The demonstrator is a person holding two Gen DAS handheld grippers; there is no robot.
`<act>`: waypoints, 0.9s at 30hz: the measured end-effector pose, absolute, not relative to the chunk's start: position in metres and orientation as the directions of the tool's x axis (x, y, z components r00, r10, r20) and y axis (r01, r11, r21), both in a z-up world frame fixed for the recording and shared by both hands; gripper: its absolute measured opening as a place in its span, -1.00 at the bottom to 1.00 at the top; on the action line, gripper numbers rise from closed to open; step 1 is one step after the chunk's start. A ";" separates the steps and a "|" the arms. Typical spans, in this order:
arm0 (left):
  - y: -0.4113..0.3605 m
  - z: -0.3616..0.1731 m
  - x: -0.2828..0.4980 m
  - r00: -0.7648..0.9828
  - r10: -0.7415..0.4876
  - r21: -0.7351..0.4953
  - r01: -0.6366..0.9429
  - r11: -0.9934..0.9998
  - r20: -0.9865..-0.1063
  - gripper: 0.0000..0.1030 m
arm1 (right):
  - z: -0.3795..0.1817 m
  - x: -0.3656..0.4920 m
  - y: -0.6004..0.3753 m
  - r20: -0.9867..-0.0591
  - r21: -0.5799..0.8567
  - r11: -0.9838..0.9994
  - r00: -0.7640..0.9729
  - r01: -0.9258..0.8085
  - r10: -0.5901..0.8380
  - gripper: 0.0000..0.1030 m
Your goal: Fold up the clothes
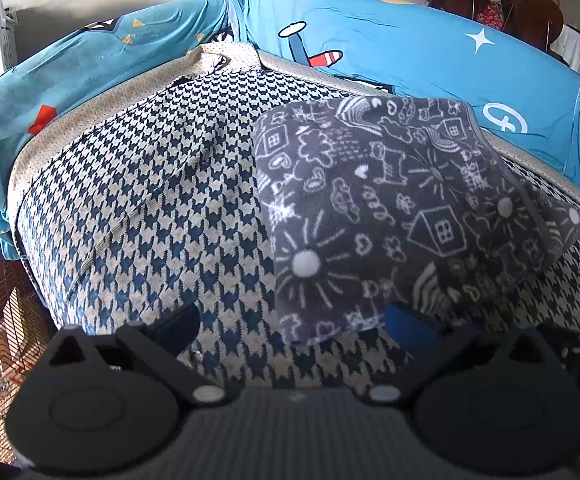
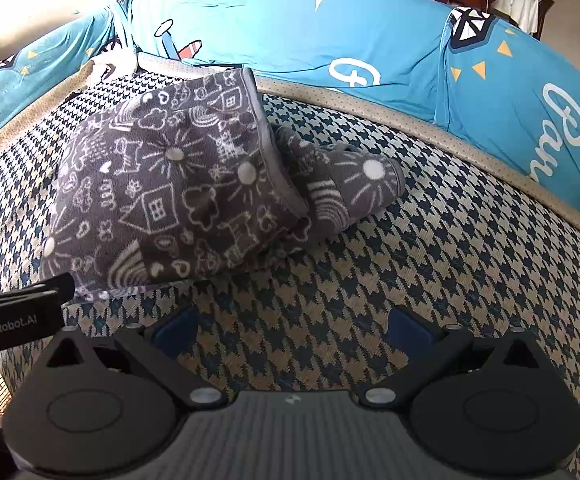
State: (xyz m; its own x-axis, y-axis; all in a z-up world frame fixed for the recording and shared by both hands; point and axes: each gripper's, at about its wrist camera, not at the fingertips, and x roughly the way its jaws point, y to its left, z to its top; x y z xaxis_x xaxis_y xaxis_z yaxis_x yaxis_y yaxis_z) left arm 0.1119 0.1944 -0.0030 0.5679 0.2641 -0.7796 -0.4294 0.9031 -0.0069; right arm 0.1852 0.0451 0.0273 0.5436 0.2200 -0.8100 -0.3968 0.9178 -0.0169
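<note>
Grippers, the left gripper and right gripper, are both open and holding nothing, so pinch the grey doodle cloth by its corners and pull flat.

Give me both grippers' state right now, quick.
Left gripper: open, holding nothing, right at the near edge of the grey cloth.
Right gripper: open, empty.

Both grippers hang low, side by side. The left gripper has its jaws spread wide, holding nothing; the right gripper likewise gapes empty.
</note>
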 end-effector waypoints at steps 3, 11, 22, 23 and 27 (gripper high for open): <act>0.192 -0.003 0.112 0.571 0.261 -0.004 -0.420 0.908 -0.778 1.00 | 0.027 0.185 0.044 -0.809 -0.011 0.919 0.543 -0.395 0.224 0.99; 0.181 -0.003 0.111 0.577 0.251 0.004 -0.395 0.919 -0.777 1.00 | 0.026 0.188 0.038 -0.815 -0.013 0.929 0.543 -0.369 0.204 0.99; 0.165 -0.005 0.107 0.579 0.264 0.036 -0.374 0.927 -0.772 1.00 | 0.024 0.194 0.029 -0.821 0.027 0.935 0.526 -0.353 0.222 0.99; 0.164 -0.005 0.106 0.579 0.270 0.042 -0.376 0.926 -0.769 1.00 | 0.025 0.194 0.030 -0.819 0.025 0.934 0.528 -0.357 0.224 0.99; 0.160 -0.007 0.101 0.573 0.277 0.044 -0.386 0.921 -0.772 1.00 | 0.028 0.192 0.032 -0.810 -0.002 0.929 0.545 -0.371 0.216 0.99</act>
State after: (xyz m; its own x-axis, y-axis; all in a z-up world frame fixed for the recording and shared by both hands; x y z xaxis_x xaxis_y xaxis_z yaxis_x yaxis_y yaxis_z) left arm 0.1011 0.1603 -0.0074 0.5728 0.2769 -0.7715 -0.3859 0.9215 0.0443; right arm 0.1915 0.0319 0.0277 0.5452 0.2163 -0.8099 -0.3709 0.9287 -0.0016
